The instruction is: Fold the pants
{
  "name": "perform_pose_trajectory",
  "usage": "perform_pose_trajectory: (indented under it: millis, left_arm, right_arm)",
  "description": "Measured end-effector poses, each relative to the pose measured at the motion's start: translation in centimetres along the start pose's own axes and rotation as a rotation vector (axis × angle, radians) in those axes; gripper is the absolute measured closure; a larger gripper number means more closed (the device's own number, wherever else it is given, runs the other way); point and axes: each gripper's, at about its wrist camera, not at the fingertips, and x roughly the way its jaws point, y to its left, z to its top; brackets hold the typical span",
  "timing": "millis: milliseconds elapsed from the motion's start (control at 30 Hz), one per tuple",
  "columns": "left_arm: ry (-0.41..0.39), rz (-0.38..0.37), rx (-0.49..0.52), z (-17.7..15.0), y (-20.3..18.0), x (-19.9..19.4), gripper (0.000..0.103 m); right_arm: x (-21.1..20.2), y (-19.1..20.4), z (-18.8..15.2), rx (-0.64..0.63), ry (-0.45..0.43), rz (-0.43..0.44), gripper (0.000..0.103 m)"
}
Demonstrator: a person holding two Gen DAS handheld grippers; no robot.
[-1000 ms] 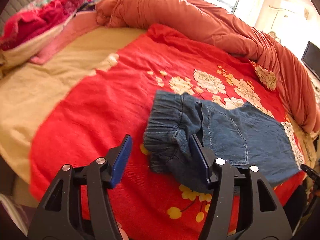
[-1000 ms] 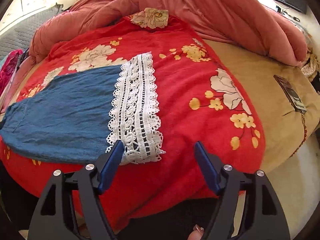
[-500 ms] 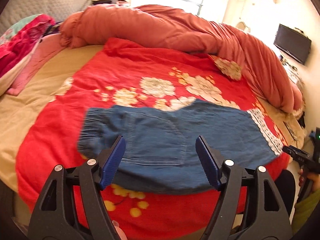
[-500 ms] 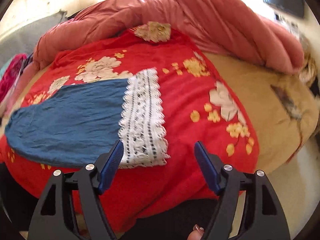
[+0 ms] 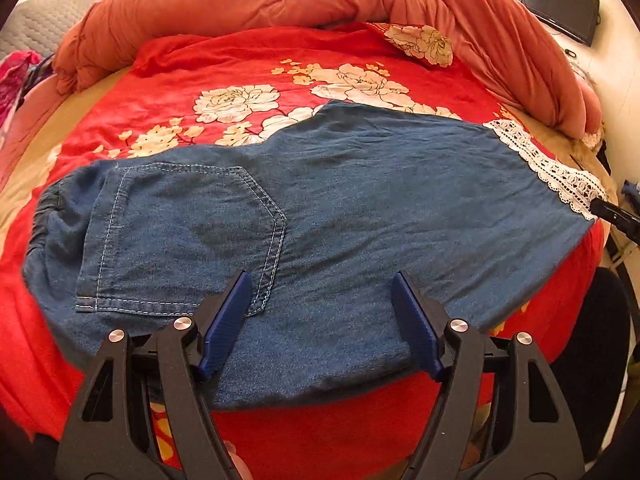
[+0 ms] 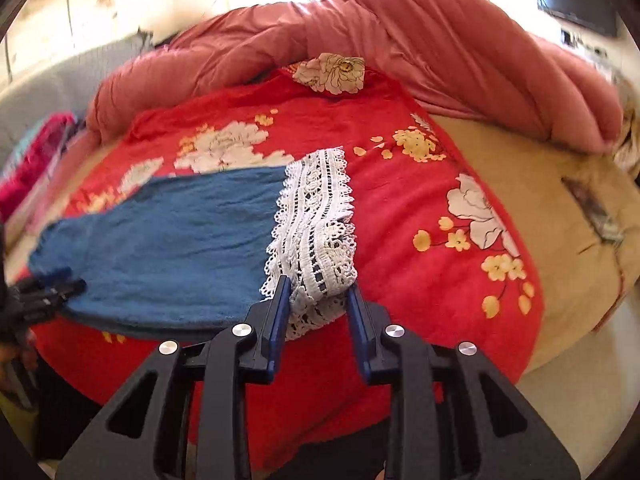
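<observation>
- Pants (image 5: 360, 208) of blue denim lie spread flat on a red floral blanket (image 5: 240, 64) covering the bed, waistband toward the left of the left wrist view, white lace hem (image 6: 316, 232) toward the right.
- A stitched back pocket (image 5: 180, 236) faces up near the waistband end.
- Left gripper (image 5: 320, 320) hovers over the near edge of the denim, its fingers (image 5: 228, 316) spread wide and gripping nothing.
- Right gripper (image 6: 318, 312) is at the lace hem; its fingers (image 6: 280, 312) have just been closing to a narrow gap, with the bunched lace between them (whether the pads already press it, I cannot tell).
- A rumpled pink-orange quilt (image 6: 400, 40) is heaped along the far side of the bed.
</observation>
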Motion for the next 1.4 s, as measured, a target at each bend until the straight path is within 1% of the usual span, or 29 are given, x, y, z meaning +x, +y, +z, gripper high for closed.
perform_pose_trajectory:
  millis: [100,133,167,200,267,300,367,433,533,567,667,700,767,833,867,900,967,1067,1100,1133,1167,1200,1267,1400]
  left_arm:
    - [-0.003,-0.01,0.002,-0.2,0.2,-0.1,0.038]
    - [-0.003,-0.012,0.003,-0.1,0.2,0.0,0.038]
    - [-0.006,-0.014,0.006,-0.2,0.3,-0.1,0.038]
    - [-0.008,-0.015,0.007,-0.2,0.3,-0.1,0.038]
    - [-0.01,-0.017,0.008,-0.2,0.3,0.0,0.038]
    - [-0.011,-0.02,0.007,-0.2,0.4,0.0,0.038]
    - [-0.014,-0.025,0.003,-0.2,0.4,0.0,0.038]
    - [-0.015,-0.028,0.002,-0.2,0.5,-0.1,0.038]
    - [-0.017,-0.032,0.006,-0.3,0.5,-0.1,0.038]
    - [-0.016,-0.034,0.007,-0.3,0.6,-0.1,0.038]
    - [-0.017,-0.039,0.008,-0.3,0.7,-0.2,0.038]
    - [-0.017,-0.041,0.007,-0.3,0.7,-0.2,0.038]
    - [-0.017,-0.039,0.009,-0.4,0.7,-0.2,0.038]
    - [-0.017,-0.038,0.008,-0.4,0.7,-0.2,0.038]
    - [-0.016,-0.038,0.009,-0.3,0.7,-0.2,0.038]
    - [-0.014,-0.033,0.013,-0.3,0.7,-0.2,0.038]
    - [-0.008,-0.026,0.013,-0.2,0.6,-0.2,0.038]
    - [0.002,-0.016,0.01,0.0,0.4,-0.7,0.038]
    - [-0.003,-0.028,0.004,0.1,0.4,-1.4,0.038]
    - [-0.01,-0.046,-0.001,0.3,0.3,-2.0,0.038]
    - [-0.023,-0.061,-0.003,0.5,0.2,-2.7,0.038]
    - [-0.033,-0.061,0.002,0.8,0.0,-3.2,0.038]
    - [-0.063,-0.048,0.021,1.7,-0.6,-4.3,0.038]
    - [-0.096,-0.083,0.036,3.6,-2.1,-5.1,0.035]
  right_arm:
    - [1.1,0.0,-0.5,-0.018,0.071,-0.063,0.067]
    - [1.2,-0.4,-0.6,-0.004,0.077,-0.057,0.066]
    - [1.1,-0.8,-0.6,0.014,0.077,-0.052,0.062]
    - [0.8,-1.0,-0.5,0.016,0.071,-0.064,0.057]
    - [-0.1,-1.1,-0.1,0.015,0.051,-0.093,0.056]
    - [-0.7,-1.1,0.1,0.022,0.03,-0.093,0.056]
    - [-1.7,-1.0,0.7,0.027,-0.011,-0.082,0.056]
    - [-2.3,-0.1,1.0,0.0,-0.049,-0.061,0.056]
    - [-2.0,1.9,1.4,-0.051,-0.055,-0.012,0.056]
    - [-1.7,2.5,1.3,-0.066,-0.049,0.008,0.056]
    - [0.2,3.7,1.0,-0.081,0.012,0.049,0.056]
    - [0.8,3.9,0.8,-0.076,0.034,0.049,0.056]
    - [2.8,3.6,0.2,-0.05,0.117,0.039,0.055]
    - [3.7,3.3,-0.4,-0.024,0.129,0.054,0.054]
    - [3.8,3.3,-0.5,-0.018,0.123,0.064,0.051]
    - [3.8,3.4,-0.6,-0.021,0.116,0.076,0.045]
    - [3.8,3.6,-0.6,-0.024,0.11,0.094,0.04]
    - [3.0,3.3,-0.6,-0.01,0.074,0.123,0.041]
    - [2.6,3.0,-0.4,0.002,0.059,0.134,0.04]
    - [1.8,2.5,-0.2,0.022,0.03,0.145,0.037]
    - [1.2,2.0,0.1,0.039,0.005,0.143,0.028]
    - [0.4,1.4,0.3,0.058,-0.026,0.134,0.022]
    - [-0.2,0.7,0.7,0.075,-0.052,0.115,0.022]
    - [-0.2,-0.8,0.6,0.127,-0.062,0.107,0.022]
